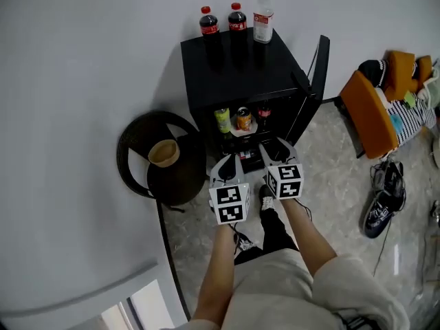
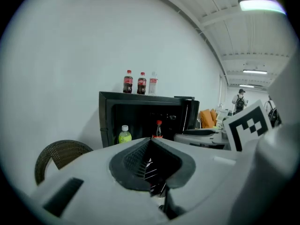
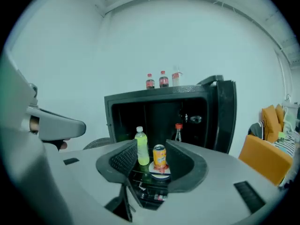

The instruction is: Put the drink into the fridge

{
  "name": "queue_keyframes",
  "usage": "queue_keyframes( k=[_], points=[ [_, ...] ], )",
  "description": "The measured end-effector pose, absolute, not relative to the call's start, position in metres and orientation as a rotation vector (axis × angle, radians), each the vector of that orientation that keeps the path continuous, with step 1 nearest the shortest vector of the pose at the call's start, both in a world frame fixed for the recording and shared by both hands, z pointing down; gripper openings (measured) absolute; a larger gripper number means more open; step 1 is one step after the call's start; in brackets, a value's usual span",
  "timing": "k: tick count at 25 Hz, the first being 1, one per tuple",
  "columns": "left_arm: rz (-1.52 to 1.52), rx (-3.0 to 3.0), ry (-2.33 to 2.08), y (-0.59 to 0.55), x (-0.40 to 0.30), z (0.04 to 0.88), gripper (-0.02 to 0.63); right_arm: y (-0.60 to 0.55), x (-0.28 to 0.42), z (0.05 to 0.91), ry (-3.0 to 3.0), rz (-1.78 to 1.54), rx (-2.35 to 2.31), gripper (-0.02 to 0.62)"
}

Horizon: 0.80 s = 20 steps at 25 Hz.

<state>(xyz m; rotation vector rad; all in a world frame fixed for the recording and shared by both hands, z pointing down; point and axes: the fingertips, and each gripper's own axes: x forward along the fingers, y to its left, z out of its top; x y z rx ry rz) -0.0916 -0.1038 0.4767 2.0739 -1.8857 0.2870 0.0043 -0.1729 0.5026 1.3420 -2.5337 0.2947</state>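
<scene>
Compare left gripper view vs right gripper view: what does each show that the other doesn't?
Left gripper view only: a person standing far off, a lit ceiling lamp, and the left gripper with its jaws together.
Right gripper view only: an orange can inside the fridge, seen through the gap of the right gripper, whose jaws stand apart on nothing.
Both: the black fridge with its door open, three bottles on top, and a green bottle and a red-capped bottle inside.
</scene>
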Motion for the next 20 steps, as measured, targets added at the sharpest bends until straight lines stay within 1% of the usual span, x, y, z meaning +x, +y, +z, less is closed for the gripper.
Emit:
queue_keyframes(
  k=[1, 3, 6, 11, 14, 20],
  points=[
    [0.287, 2.066, -1.893, -0.095, -0.093, 0.473, 0.009, -0.163, 0.007, 0.499, -2.529, 0.303, 1.345, 0.184],
    [0.274, 2.050, -1.921, -0.081, -0.096, 0.463, 0.009, -0.149, 0.013, 0.492, -2.521, 0.350, 1.373, 0.110],
    [0.248, 2.048, -1.966, -0.067, -0.099, 0.446, 0.009, -0.134, 0.020, 0.481, -2.520, 0.407, 1.430, 0.065],
    [0.262, 2.057, -1.953, -0.048, -0.096, 0.433, 0.009, -0.105, 0.029, 0.468, -2.516, 0.443, 1.457, 0.027],
    [0.223, 2.050, -1.968, -0.035, -0.094, 0.430, 0.009, -0.088, 0.030, 0.470, -2.525, 0.457, 1.388, 0.008],
    [0.238, 2.027, -1.918, -0.020, -0.087, 0.450, 0.009, -0.071, 0.029, 0.475, -2.514, 0.414, 1.325, 0.006]
  ],
)
